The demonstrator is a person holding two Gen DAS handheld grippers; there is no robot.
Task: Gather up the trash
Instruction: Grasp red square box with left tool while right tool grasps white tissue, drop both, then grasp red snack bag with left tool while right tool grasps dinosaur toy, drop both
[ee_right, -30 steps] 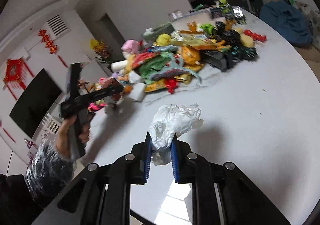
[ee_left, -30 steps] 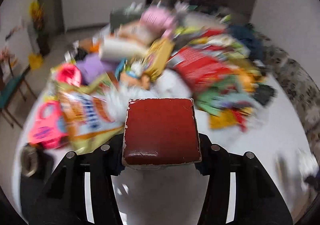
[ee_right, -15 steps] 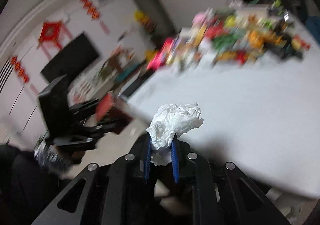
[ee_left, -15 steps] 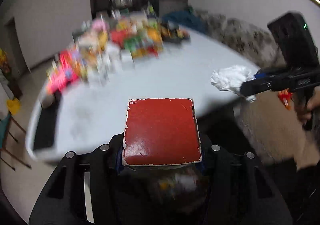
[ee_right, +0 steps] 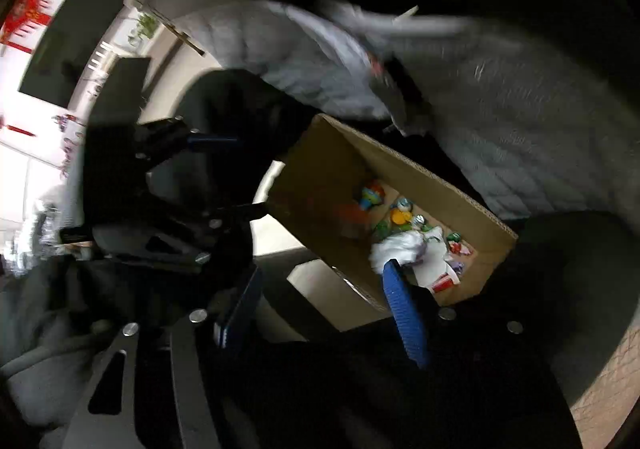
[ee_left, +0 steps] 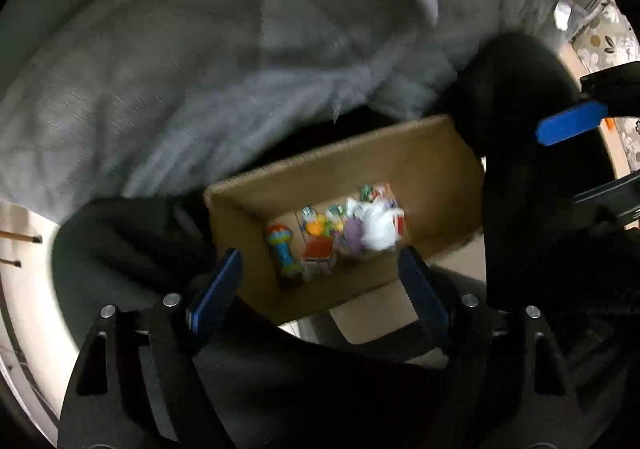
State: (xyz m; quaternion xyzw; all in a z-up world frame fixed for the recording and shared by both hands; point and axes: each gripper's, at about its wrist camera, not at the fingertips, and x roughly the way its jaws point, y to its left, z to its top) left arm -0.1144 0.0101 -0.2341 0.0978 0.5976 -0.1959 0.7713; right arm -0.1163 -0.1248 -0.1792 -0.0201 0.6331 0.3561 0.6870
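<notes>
1. The left gripper [ee_left: 320, 273] points down over the box [ee_left: 432, 153]; its blue fingers [ee_left: 216, 289] are spread wide with nothing between them.
2. The right gripper [ee_right: 320, 297] also hangs above the box, fingers [ee_right: 404, 313] wide apart and empty; its right fingertip overlaps the white tissue [ee_right: 400, 247] in view, but contact cannot be judged.
3. In the left view the tissue [ee_left: 378, 227] lies on the box floor among colourful toys [ee_left: 282, 249] and wrappers, toward the box's right end.
4. Both views are motion-blurred, so the small items in the box are hard to name; a red-edged piece [ee_right: 444, 283] shows beside the tissue.
5. Dark legs [ee_left: 516, 129] flank both ends of the box and hide its corners; the near wall is partly cut off by the gripper bodies.
6. Grey quilted fabric [ee_left: 160, 61] lies beyond the box's far rim; the box mouth is open upward.
</notes>
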